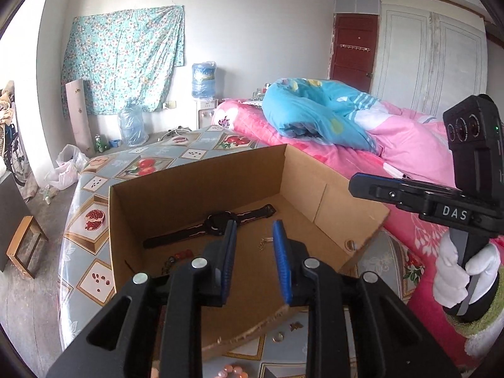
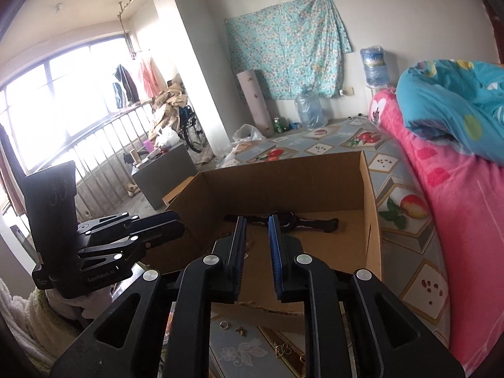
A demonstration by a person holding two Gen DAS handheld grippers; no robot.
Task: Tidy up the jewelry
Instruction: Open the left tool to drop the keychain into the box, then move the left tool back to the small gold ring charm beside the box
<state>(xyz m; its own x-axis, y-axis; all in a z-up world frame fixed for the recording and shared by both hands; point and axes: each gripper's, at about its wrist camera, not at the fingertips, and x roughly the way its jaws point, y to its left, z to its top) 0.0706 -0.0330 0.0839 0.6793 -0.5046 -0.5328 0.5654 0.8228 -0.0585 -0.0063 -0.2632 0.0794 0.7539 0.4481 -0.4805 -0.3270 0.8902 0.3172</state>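
An open cardboard box [image 1: 195, 186] [image 2: 283, 176] sits on a table covered with a fruit-patterned cloth [image 1: 94, 189]. In the box lie a black wristwatch [image 1: 217, 223] [image 2: 299, 222], a thin gold chain [image 1: 264, 242] and a red beaded piece [image 1: 182, 255]. My left gripper [image 1: 255, 223] [image 2: 179, 225] hangs over the box's near side, its jaws a little apart with nothing between them. My right gripper [image 2: 256, 220] [image 1: 354, 186] also stands open and empty over the box's near edge. On the cloth in front of the box lie a ring [image 1: 278, 336] [image 2: 224, 324] and a small gold piece [image 1: 296, 326] [image 2: 241, 330].
A gold clover-shaped piece [image 2: 282, 348] and pink beads [image 1: 231, 370] lie on the near cloth. A bed with a pink blanket [image 1: 409, 145] and a blue quilt [image 2: 456, 100] borders the table on the right. A white-gloved hand [image 1: 450, 271] holds the right gripper's handle.
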